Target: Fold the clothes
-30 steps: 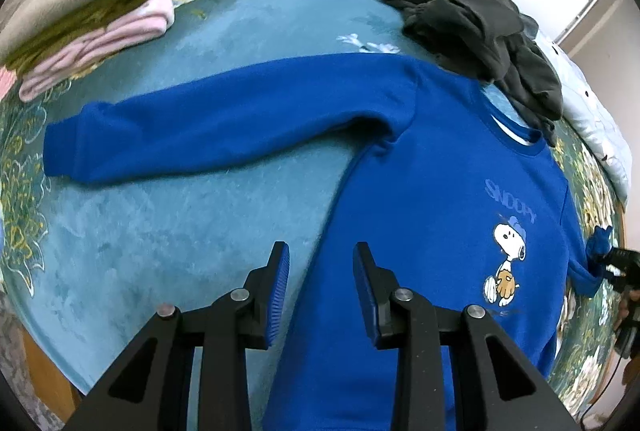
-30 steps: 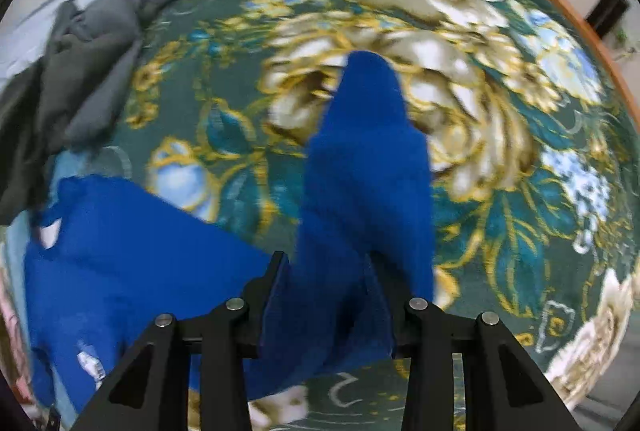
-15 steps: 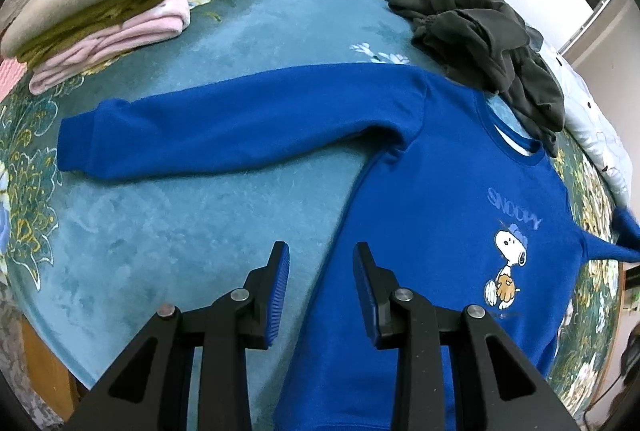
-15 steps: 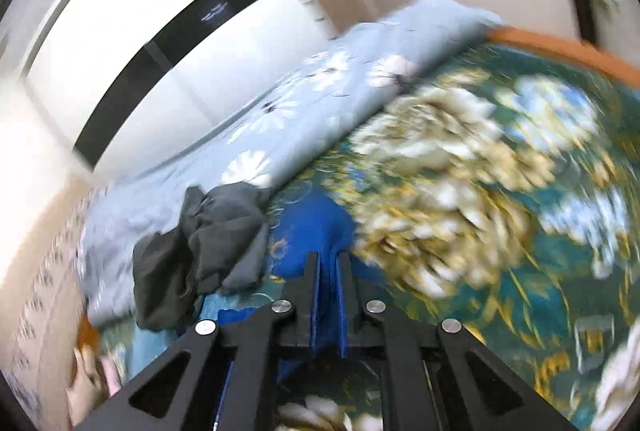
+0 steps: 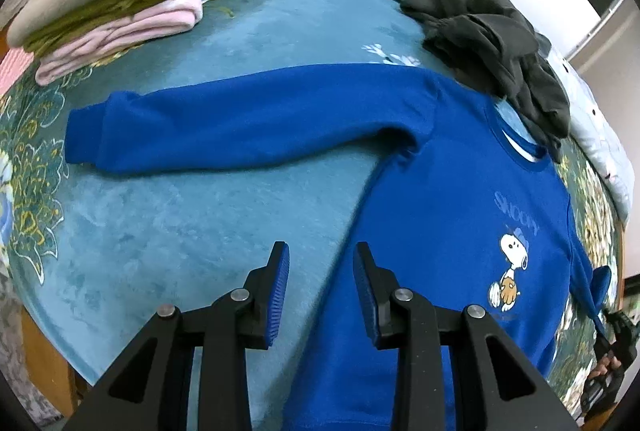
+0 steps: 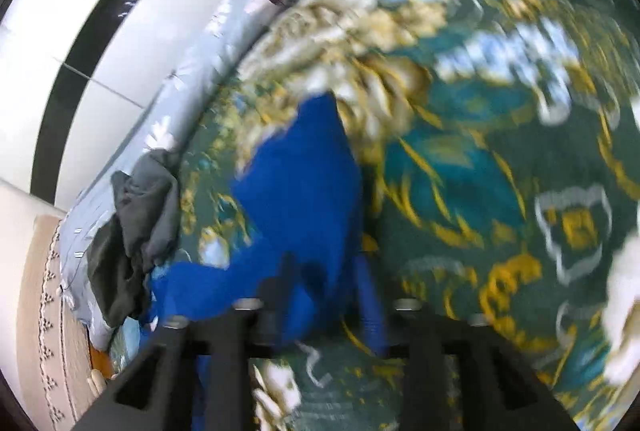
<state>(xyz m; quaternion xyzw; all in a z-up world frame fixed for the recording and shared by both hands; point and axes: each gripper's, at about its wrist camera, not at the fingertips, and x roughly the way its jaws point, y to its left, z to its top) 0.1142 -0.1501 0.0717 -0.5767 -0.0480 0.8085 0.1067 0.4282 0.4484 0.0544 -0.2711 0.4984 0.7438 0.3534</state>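
With your right gripper [image 6: 326,295] opening around the blue sweatshirt [image 5: 432,199] sleeve [image 6: 300,191], lay it flat before your empty, narrowly parted left gripper [image 5: 320,283] grips the near hem.

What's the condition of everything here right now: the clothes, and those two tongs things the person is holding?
Blue sweatshirt: spread flat, front up, one sleeve stretched out sideways.
Other sleeve: lying on the floral blanket, between the right tongs' fingers.
Stack of clothes: folded, piled.
Dark grey garment: crumpled, unfolded.
Left tongs: open, empty, over the sweatshirt's side edge.
Right tongs: opening around the sleeve; picture blurred.
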